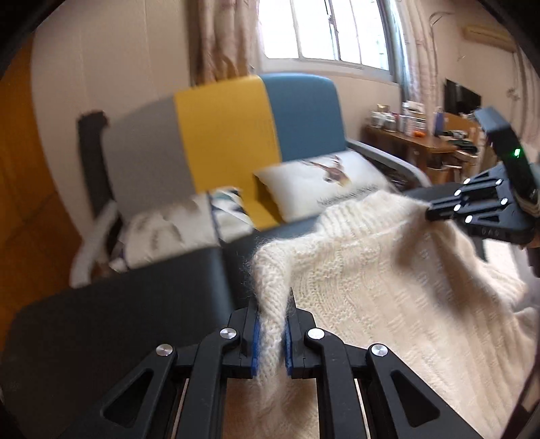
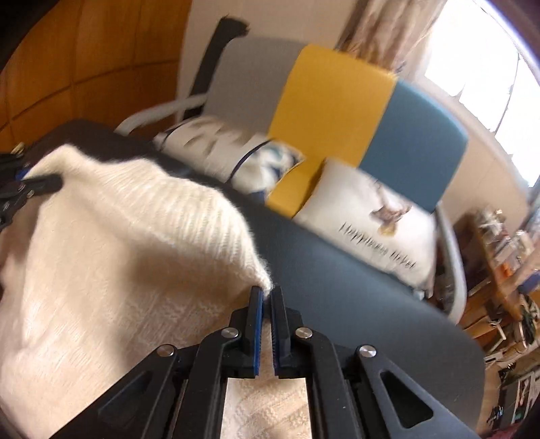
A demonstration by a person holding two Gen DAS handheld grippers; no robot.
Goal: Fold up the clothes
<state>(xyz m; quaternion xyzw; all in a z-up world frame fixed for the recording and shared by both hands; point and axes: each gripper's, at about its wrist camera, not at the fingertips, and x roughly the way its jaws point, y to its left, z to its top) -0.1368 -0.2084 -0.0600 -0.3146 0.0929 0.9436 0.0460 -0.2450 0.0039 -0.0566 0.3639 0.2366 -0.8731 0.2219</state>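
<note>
**A lived-in home sitting room**

A sofa [image 1: 303, 111] with grey, yellow and blue back panels carries printed cushions [image 1: 324, 182]. Patterned curtains [image 1: 222, 37] hang at twelve o'clock beside a bright window [image 1: 324, 30]. At two o'clock stands a cluttered wooden desk [image 1: 415, 141] near a dark screen [image 1: 460, 96]; wood panelling [image 2: 84, 67] lines the wall.

One sweater [image 1: 371, 277], two cushions [image 1: 324, 182] [image 1: 175, 229], two grippers [image 1: 271, 304] [image 2: 266, 293].
</note>
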